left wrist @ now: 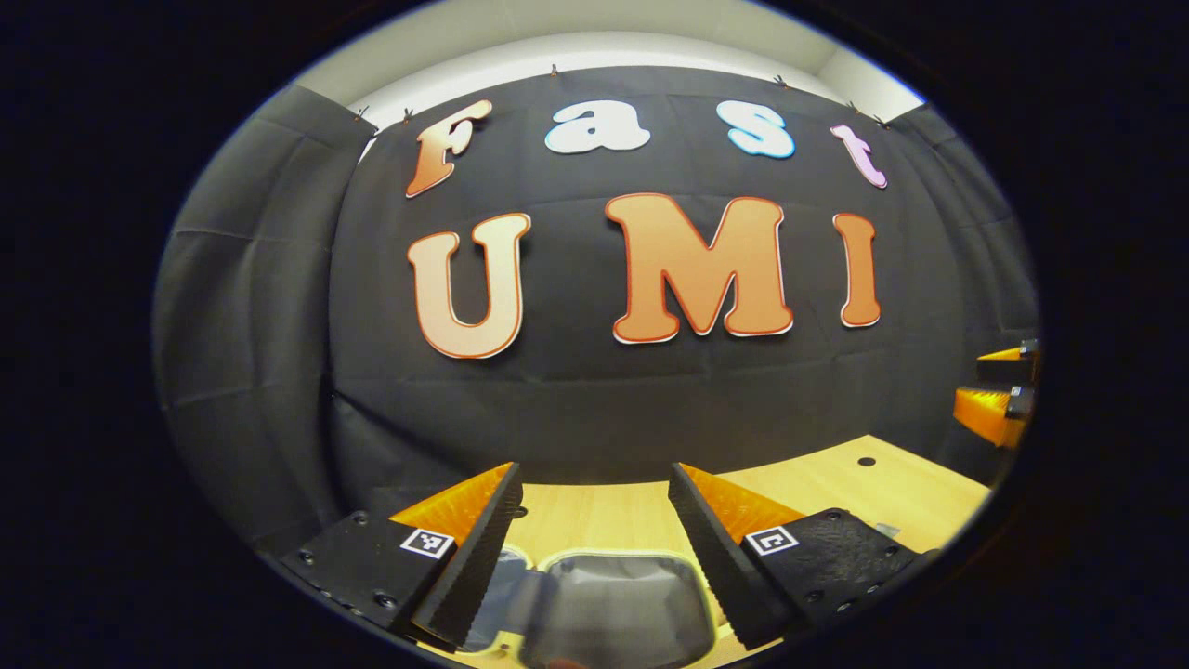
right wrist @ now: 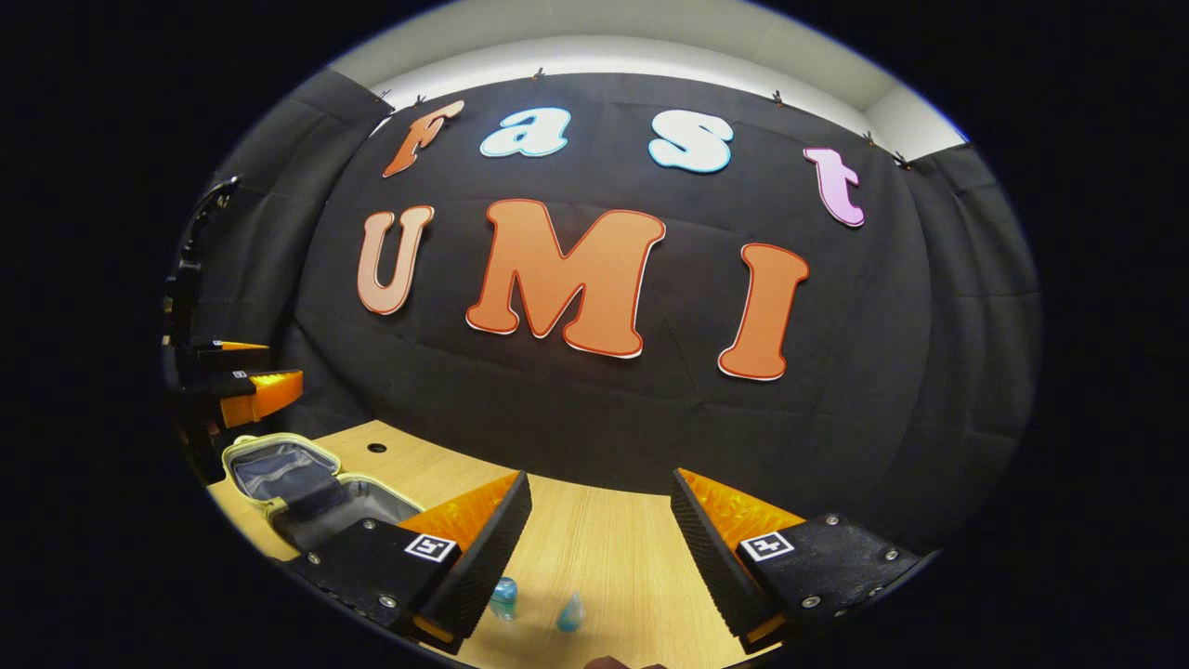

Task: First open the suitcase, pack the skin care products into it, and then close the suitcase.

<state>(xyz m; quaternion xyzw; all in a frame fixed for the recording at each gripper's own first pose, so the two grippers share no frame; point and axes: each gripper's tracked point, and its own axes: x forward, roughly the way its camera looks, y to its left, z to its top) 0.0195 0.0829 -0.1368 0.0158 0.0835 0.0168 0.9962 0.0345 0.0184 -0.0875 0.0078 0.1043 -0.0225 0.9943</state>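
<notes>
The suitcase (left wrist: pixel 604 604) lies open on the wooden table, a cream rim around grey lining, right under my left gripper (left wrist: pixel 594 474), which hangs open and empty above it. In the right gripper view the suitcase (right wrist: pixel 297 483) sits at the left with both halves spread flat, and the left gripper (right wrist: pixel 243 383) hovers over it. Two small bluish skin care bottles (right wrist: pixel 503 597) (right wrist: pixel 570 613) stand on the table just below my right gripper (right wrist: pixel 602 478), which is open with nothing between its fingers. The right gripper (left wrist: pixel 999 390) also shows at the right edge of the left gripper view.
The light wooden table (right wrist: pixel 604 557) runs back to the black cloth wall and has a small round hole (right wrist: pixel 376 448) near the back. Bare wood lies between the suitcase and the bottles.
</notes>
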